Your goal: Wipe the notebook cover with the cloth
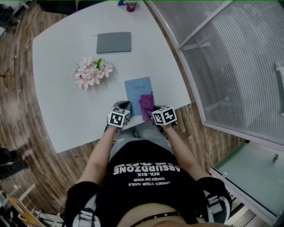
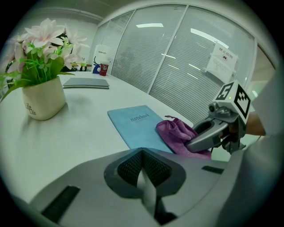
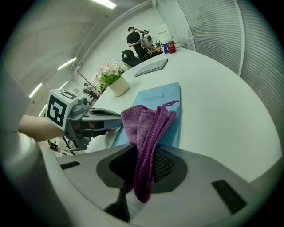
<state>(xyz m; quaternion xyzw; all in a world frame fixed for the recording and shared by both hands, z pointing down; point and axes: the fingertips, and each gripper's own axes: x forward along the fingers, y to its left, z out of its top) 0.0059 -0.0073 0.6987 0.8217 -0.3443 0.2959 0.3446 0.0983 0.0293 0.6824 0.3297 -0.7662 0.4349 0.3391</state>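
A light blue notebook (image 1: 136,91) lies flat near the front edge of the white table (image 1: 66,102). A purple cloth (image 1: 146,104) is bunched on its near right corner. My right gripper (image 1: 151,110) is shut on the cloth (image 3: 144,133), which runs up between its pads and hangs over the notebook (image 3: 171,99). My left gripper (image 1: 123,106) sits just left of the notebook's near edge, shut with nothing between its pads (image 2: 143,167). In the left gripper view the notebook (image 2: 133,122), the cloth (image 2: 177,135) and the right gripper (image 2: 208,135) are all visible.
A pot of pink flowers (image 1: 92,72) stands left of the notebook. A grey closed laptop or folder (image 1: 114,42) lies farther back, with a red cup (image 1: 131,5) at the far edge. Glass partitions with blinds (image 1: 230,66) run along the right. A person (image 3: 135,40) stands in the distance.
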